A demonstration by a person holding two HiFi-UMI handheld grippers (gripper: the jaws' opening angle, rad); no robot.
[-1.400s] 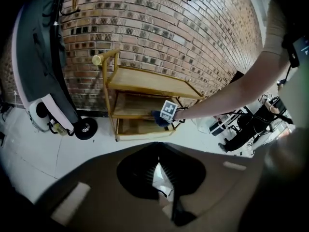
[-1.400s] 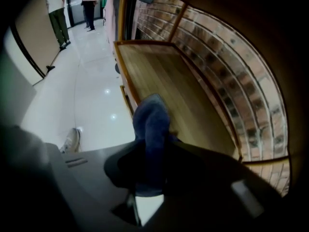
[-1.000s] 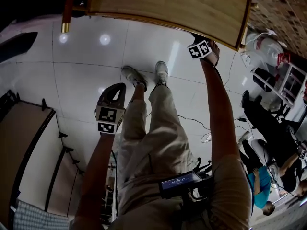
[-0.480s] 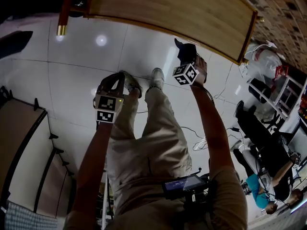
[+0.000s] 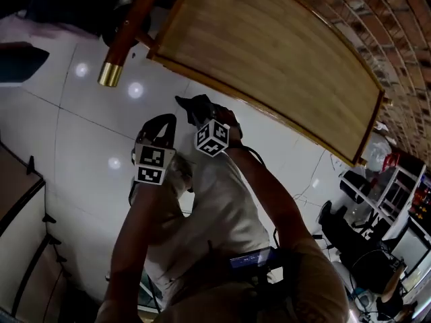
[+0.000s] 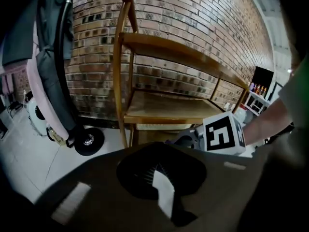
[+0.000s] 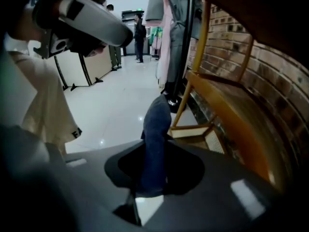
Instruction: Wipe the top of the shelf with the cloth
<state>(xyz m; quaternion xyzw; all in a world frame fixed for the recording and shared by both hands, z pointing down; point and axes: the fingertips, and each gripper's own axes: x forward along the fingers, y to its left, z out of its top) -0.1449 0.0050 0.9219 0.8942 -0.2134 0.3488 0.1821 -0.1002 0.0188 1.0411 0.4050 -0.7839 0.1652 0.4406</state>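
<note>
- Cloth [image 5: 184,102], dark and bunched, juts from the tip of the right gripper [image 5: 201,115] in the head view. It hangs over the pale floor [image 5: 81,147], just off the shelf top's near edge, and is not yet touching wood. The shelf top [image 5: 269,52] runs from 12 o'clock towards 3 o'clock, bare as far as this view shows. I judge that the cloth is carried out front so it reaches the board first. The left gripper [image 5: 158,128] hangs close at the right one's 8 o'clock, tips met in a loop and carrying nothing. It seems parked beside the working hand, out of the way.
- The left gripper view shows the left gripper [image 6: 161,178] with its jaws together and nothing between them. The right gripper's marker cube [image 6: 223,134] sits at 3 o'clock. The shelf's upper board [image 6: 178,50] lies towards 12 o'clock and the lower board [image 6: 164,108] below it. This hand therefore looks to be held lower than the top to be wiped.
- The right gripper view shows the right gripper [image 7: 149,192] clamped on the cloth [image 7: 155,134], which stands up as a blue fold from the jaws. The pinch is near one end, probably to leave loose fabric for wiping. Shelf timber [image 7: 231,110] fills the 3 o'clock side. The cloth likely needs raising onto the top.
</note>
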